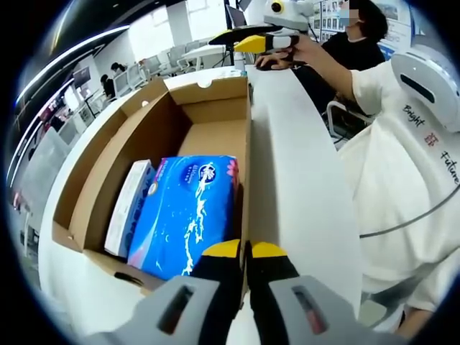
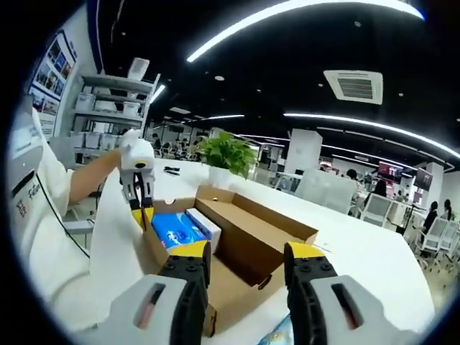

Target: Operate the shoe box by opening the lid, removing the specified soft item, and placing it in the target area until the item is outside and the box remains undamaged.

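Just beyond the closed left hand-held gripper, blue soft pack inside open shoe box, right hand-held gripper apart

Left tongs closed at open box holding blue pack.

The left gripper is covering the near corner of the blue soft pack. The box wall is hiding the lower side of the white carton. In the right gripper view, the blue pack's print is reading too small. A blue item is lying half hidden between the right gripper's jaws.
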{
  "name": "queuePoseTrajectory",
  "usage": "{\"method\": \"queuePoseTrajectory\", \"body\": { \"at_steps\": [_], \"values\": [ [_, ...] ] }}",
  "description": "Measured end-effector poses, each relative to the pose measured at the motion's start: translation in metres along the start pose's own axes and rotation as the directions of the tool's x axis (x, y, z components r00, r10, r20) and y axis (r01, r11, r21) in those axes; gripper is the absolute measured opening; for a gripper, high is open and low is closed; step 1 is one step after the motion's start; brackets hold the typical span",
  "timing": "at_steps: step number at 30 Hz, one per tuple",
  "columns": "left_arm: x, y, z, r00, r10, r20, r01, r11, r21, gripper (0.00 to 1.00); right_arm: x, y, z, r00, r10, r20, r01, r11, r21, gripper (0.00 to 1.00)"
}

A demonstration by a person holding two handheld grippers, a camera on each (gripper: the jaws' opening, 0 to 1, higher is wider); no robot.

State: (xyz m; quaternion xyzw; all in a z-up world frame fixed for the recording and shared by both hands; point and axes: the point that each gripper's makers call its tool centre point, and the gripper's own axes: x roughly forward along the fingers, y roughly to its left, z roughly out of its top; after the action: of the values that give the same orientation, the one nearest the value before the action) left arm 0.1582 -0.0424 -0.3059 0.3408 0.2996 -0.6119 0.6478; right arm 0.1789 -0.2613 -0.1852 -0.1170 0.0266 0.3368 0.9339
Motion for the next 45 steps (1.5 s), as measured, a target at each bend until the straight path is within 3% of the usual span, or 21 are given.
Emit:
{"method": "queuePoseTrajectory", "body": {
  "at_steps": [4, 7, 11, 15, 20, 31, 37, 45],
  "values": [
    [0.0, 0.0, 0.0, 1.0, -0.003, -0.003, 0.003, 1.0, 0.001, 0.02, 0.005, 0.002, 0.01, 0.996, 0.09, 0.016, -0.09, 0.996, 0.018, 0.41],
    [0.0, 0.0, 0.0, 1.0, -0.001, -0.001, 0.001, 1.0, 0.001, 0.02, 0.01, 0.001, 0.009, 0.995, 0.1, -0.008, -0.099, 0.995, 0.032, 0.39],
    [0.0, 0.0, 0.0, 1.0, -0.01, -0.006, 0.01, 1.0, -0.005, 0.02, 0.02, 0.011, 0.009, 0.985, 0.172, -0.012, -0.172, 0.985, 0.015, 0.4],
    [0.0, 0.0, 0.0, 1.0, -0.009, -0.008, 0.009, 1.0, -0.007, 0.02, 0.03, 0.025, -0.001, 0.967, 0.243, -0.083, -0.246, 0.969, -0.032, 0.39],
    [0.0, 0.0, 0.0, 1.0, -0.004, -0.006, 0.004, 1.0, -0.009, 0.02, 0.035, 0.028, 0.008, 0.978, 0.206, -0.043, -0.208, 0.977, -0.047, 0.36],
    [0.0, 0.0, 0.0, 1.0, -0.003, -0.001, 0.003, 1.0, -0.004, 0.02, 0.045, 0.035, 0.017, 0.965, 0.258, -0.05, -0.261, 0.964, -0.057, 0.37],
    [-0.001, 0.001, 0.0, 1.0, -0.004, -0.002, 0.004, 1.0, -0.004, 0.02, 0.052, 0.036, 0.014, 0.96, 0.265, -0.087, -0.272, 0.959, -0.085, 0.37],
    [0.0, 0.001, 0.0, 1.0, -0.005, 0.0, 0.005, 1.0, -0.002, 0.02, 0.059, 0.038, 0.018, 0.958, 0.272, -0.086, -0.28, 0.955, -0.098, 0.36]
  ]
}}
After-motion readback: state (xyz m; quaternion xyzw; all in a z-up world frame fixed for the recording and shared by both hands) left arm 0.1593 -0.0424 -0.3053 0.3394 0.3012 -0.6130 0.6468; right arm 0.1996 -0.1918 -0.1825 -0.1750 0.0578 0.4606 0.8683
